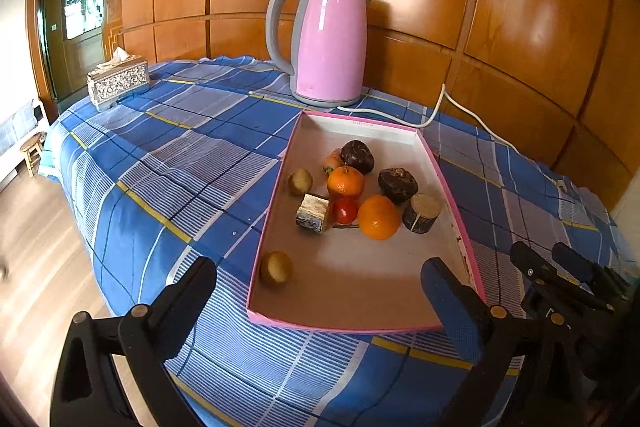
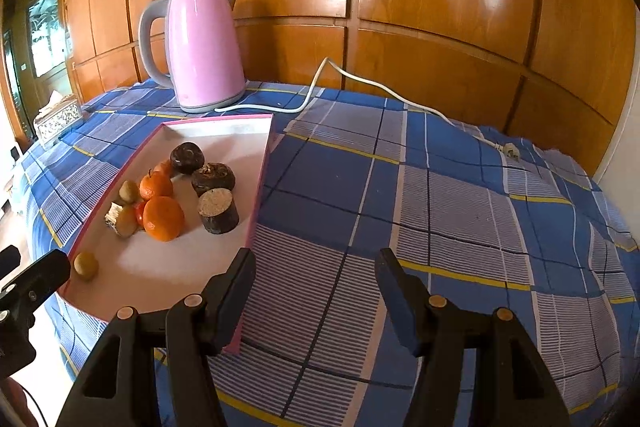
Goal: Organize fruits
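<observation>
Tray: shallow white cardboard tray with a pink rim [image 1: 448, 183], flat on the blue checked cloth [image 1: 168, 163], just in front of the pink kettle.
Fruit pile: near the middle of the tray, bunched close so nothing rolls off.
Big round orange [image 1: 378, 217]: at about 4 o'clock in the pile, touching the small red tomato [image 1: 345, 209].
Smaller orange with a stem [image 1: 345, 181]: in the middle of the pile, at 12 o'clock from the tomato.
Little brown-green kiwi [image 1: 276, 268]: alone by the tray's left wall, at 7 o'clock from the pile, well apart from the rest.
Second small kiwi [image 1: 300, 181]: at 9 o'clock of the pile.
Dark lumpy pieces: two brown knobbly ones [image 1: 357, 156] at 12 to 2 o'clock; hard to tell what kind.
Wood bits: a short round log piece [image 1: 421, 213] at 3 o'clock, a pale square block [image 1: 314, 217] at 7 o'clock; likely not fruit, so maybe to be sorted out.
Left gripper [image 1: 320, 277]: fingers spread as wide as can be, nothing between them, hanging over the tray's near end, probably ready to reach for a fruit.
Right gripper [image 2: 314, 275]: fingers half apart, holding nothing, over bare cloth at 3 o'clock of the tray, likely waiting.
Pink electric kettle [image 1: 330, 43]: at 12 o'clock behind the tray, white cord [image 1: 440, 107] trailing right.
Tissue box [image 1: 118, 83]: patterned, far off at 10 o'clock.
</observation>
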`<state>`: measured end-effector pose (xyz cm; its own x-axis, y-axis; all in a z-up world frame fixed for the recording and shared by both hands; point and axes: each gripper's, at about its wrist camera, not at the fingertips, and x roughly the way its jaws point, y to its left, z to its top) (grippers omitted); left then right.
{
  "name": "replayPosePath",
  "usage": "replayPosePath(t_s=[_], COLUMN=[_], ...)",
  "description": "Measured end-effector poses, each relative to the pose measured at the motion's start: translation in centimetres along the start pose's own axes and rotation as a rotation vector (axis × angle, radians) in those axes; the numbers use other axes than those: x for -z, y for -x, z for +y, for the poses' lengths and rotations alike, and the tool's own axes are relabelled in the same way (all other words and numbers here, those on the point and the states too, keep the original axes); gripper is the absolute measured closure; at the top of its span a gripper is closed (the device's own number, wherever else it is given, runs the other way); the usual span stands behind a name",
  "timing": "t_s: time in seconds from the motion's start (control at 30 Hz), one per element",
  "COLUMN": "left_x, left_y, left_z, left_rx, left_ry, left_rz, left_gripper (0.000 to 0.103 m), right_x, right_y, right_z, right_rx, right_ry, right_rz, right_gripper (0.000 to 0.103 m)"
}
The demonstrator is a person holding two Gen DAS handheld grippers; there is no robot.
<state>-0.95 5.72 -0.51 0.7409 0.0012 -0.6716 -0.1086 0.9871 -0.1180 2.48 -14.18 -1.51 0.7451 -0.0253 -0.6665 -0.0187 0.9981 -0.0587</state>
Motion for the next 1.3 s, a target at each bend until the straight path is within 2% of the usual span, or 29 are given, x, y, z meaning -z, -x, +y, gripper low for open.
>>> replayPosePath(t_s=[0.53,0.97,1.3], left_x=[-0.32,-0.27,-0.23], left_y=[0.28,0.18,0.14], left_z=[-0.06,-0.5,-0.51], left_rx=[-0.016,-0.06,-0.056], left_ry=[0.011,-0.006,-0.006], left_rz=[-0.017,-0.018,-0.015], left_gripper=[0.0,0.0,0.0], right_x=[0.05,0.05,0.04], right_y=[0.35,0.52,0.54], right_z=[-0.04,0.08,0.03], right_rx=[0.002,0.003,0.003], right_ry=[-0.005,-0.003,-0.004], right_rz=[-0.01,-0.017,-0.023], right_gripper=[0.04,0.04,0.04])
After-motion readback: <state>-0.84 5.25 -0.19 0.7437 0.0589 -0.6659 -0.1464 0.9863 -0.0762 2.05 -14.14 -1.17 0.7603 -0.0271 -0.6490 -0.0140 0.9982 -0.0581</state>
